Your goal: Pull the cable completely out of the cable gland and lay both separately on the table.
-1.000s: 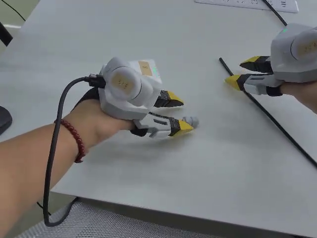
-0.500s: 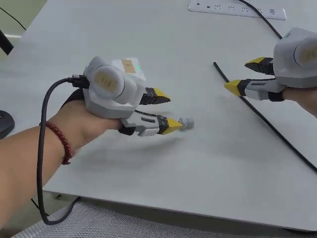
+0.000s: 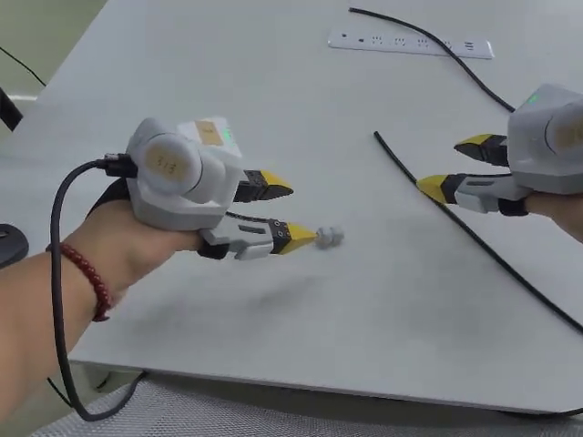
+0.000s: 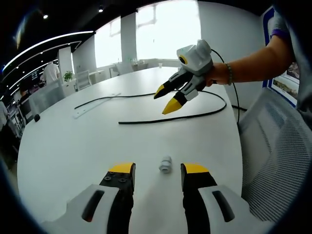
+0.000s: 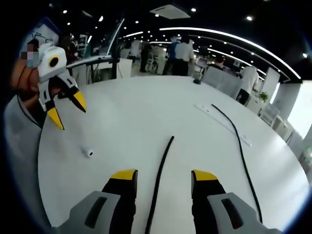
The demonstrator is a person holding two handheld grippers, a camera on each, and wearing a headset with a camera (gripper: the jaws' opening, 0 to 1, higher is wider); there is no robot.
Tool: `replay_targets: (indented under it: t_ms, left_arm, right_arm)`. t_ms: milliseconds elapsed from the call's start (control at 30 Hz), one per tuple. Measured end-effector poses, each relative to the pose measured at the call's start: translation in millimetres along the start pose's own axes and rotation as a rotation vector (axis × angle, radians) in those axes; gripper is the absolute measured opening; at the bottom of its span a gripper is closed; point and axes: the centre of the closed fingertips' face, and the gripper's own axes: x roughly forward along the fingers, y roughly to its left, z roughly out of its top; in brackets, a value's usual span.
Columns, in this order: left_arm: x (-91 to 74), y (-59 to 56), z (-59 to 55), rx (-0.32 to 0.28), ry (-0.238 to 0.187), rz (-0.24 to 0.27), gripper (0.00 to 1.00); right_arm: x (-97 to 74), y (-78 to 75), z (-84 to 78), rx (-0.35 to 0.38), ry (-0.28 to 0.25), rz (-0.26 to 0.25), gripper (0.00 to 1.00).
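A small grey cable gland (image 3: 330, 238) lies alone on the white table, just past the tips of my left gripper (image 3: 290, 212), which is open with nothing in it. The left gripper view has the cable gland (image 4: 165, 164) a little beyond the open jaws. The black cable (image 3: 455, 222) lies free on the table to the right, running diagonally. My right gripper (image 3: 455, 167) hovers open just above the cable. In the right gripper view the cable (image 5: 160, 175) runs away between the open jaws, and the gland (image 5: 88, 152) sits far to the left.
A white power strip (image 3: 410, 44) lies at the table's far side with a second black cord (image 3: 460, 64) curving from it. The table's near edge (image 3: 273, 387) runs below my left hand. People and desks stand in the office beyond.
The head camera has shifted, so everything sits lower and further left in view. My left gripper has drawn back slightly from the gland. The right gripper stays over the cable.
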Motion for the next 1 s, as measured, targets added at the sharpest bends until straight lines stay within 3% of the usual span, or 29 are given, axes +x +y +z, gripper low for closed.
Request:
replay_targets:
  t_ms: [167, 467, 1000]
  left_arm:
    - [-12.2, -3.8, 14.6, 0.011, -0.028, 0.021, 0.38]
    - [-30.0, -15.7, 30.3, 0.016, -0.060, 0.050, 0.38]
    - [-58.0, -32.4, 35.2, -0.027, -0.109, 0.122, 0.40]
  right_arm:
    - [-29.3, 2.0, -3.0, 0.006, -0.014, -0.038, 0.41]
    - [-75.3, 9.2, -9.6, 0.048, -0.041, -0.088, 0.43]
    - [-139.1, 30.8, -25.9, 0.116, -0.098, -0.155, 0.49]
